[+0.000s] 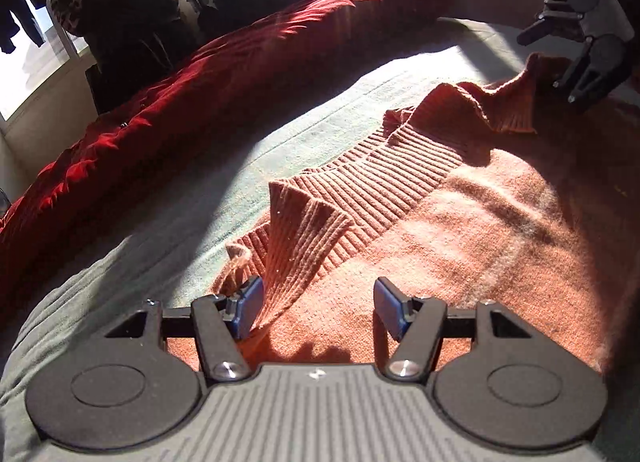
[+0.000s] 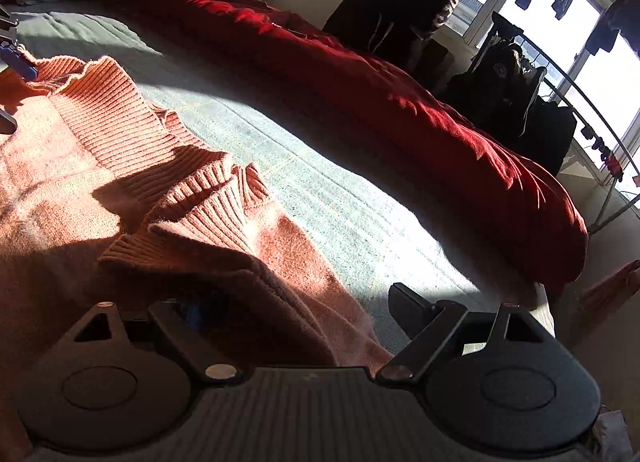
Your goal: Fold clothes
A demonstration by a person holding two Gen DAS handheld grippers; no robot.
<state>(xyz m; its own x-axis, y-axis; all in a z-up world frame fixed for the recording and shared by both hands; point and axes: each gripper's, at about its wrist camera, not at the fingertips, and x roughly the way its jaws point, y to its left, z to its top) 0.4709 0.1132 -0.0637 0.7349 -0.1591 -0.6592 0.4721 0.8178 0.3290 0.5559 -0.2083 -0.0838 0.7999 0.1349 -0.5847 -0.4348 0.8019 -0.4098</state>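
Sweater lies beside red duvet.

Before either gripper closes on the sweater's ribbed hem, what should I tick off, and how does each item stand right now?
1. Left gripper open: ok.
2. Ribbed hem between left fingers: ok, a raised fold stands by its left pad.
3. Right gripper open: ok.
4. Orange sweater between right fingers: ok, though its left pad is buried in shadow.
5. Hem flat: not ok, it is ruffled.
6. Red duvet apart from the sweater: ok.
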